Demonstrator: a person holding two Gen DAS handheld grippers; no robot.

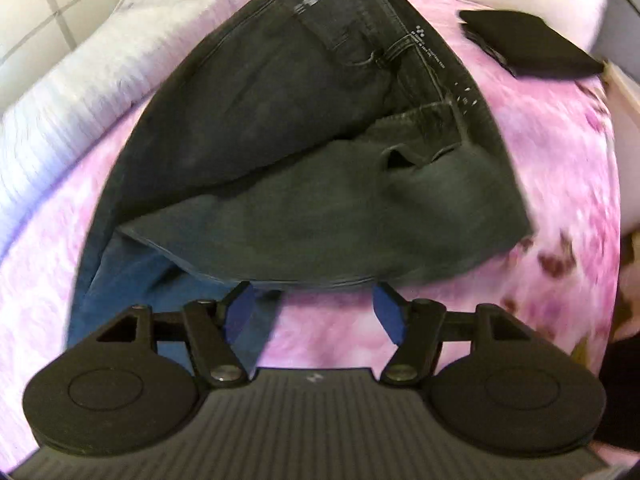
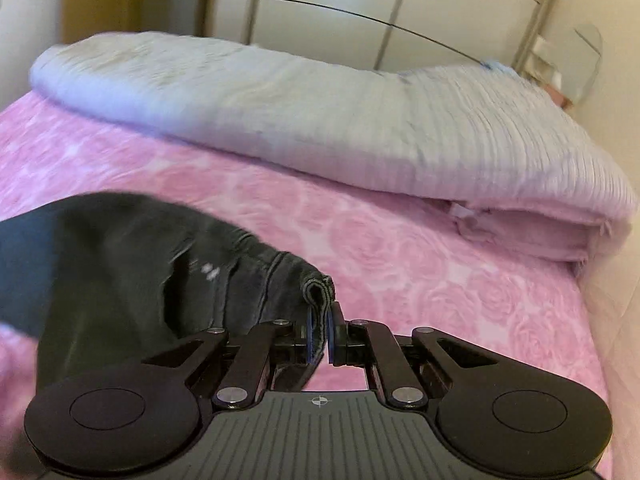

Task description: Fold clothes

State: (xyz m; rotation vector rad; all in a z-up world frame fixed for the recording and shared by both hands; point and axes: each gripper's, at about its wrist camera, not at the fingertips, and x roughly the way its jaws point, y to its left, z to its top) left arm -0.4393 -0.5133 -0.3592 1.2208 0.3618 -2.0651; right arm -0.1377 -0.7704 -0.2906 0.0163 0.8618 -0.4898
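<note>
pink rose-print bed (image 2: 400, 240) carries everything, a pale folded blanket (image 2: 320, 120) along its far side. black jeans (image 1: 280, 140) lie across the middle, half folded over, waistband raised where the right tongs (image 2: 320, 336) pinch its corner, likely to carry the fold. left tongs (image 1: 314, 308) hang spread and empty at the hem. a small folded black garment (image 1: 528, 44) sits apart.

Soft even indoor light, no glare; motion blur throughout; strong fisheye bending and dark corners at edges.

Black left gripper (image 1: 314, 304) — blue pads (image 1: 240, 312), silver screws, ribbed body.
</note>
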